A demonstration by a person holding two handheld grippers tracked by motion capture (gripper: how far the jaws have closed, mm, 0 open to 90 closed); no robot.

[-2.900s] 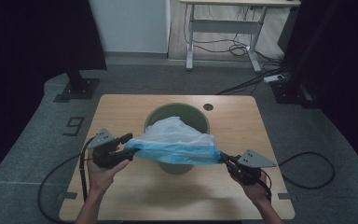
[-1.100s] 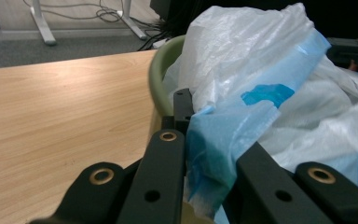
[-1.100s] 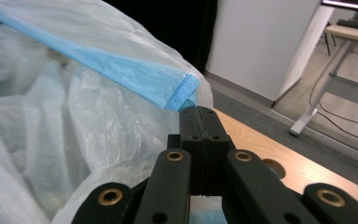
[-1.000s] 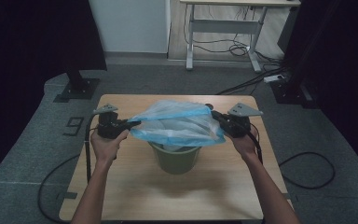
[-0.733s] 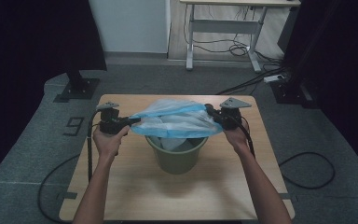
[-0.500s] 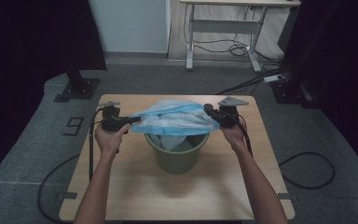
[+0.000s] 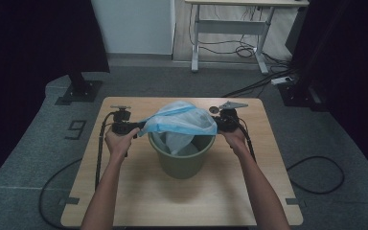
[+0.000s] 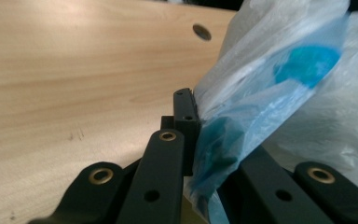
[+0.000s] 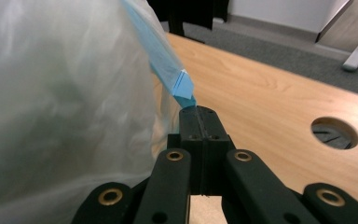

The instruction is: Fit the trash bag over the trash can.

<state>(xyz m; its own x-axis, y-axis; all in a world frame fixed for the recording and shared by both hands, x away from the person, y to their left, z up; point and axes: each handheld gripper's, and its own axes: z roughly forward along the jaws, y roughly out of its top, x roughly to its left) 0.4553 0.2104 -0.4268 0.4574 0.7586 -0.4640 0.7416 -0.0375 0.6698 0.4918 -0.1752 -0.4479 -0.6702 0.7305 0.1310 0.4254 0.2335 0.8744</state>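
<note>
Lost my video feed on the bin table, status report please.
Left gripper and right gripper each shut on translucent blue plastic bag. Bag stretched above round olive-green bin, part hanging inside. Light wooden table: nothing in the way.

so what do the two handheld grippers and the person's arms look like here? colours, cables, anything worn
Both are black. The left gripper and right gripper each have two flat black link arms with brass-coloured pivot rivets, ending in blocky black jaws. The right one carries a grey three-cornered plate on top. A black cable trails from the left gripper, and another runs from the right along the forearm. The forearms are bare: no sleeves or gloves visible.
</note>
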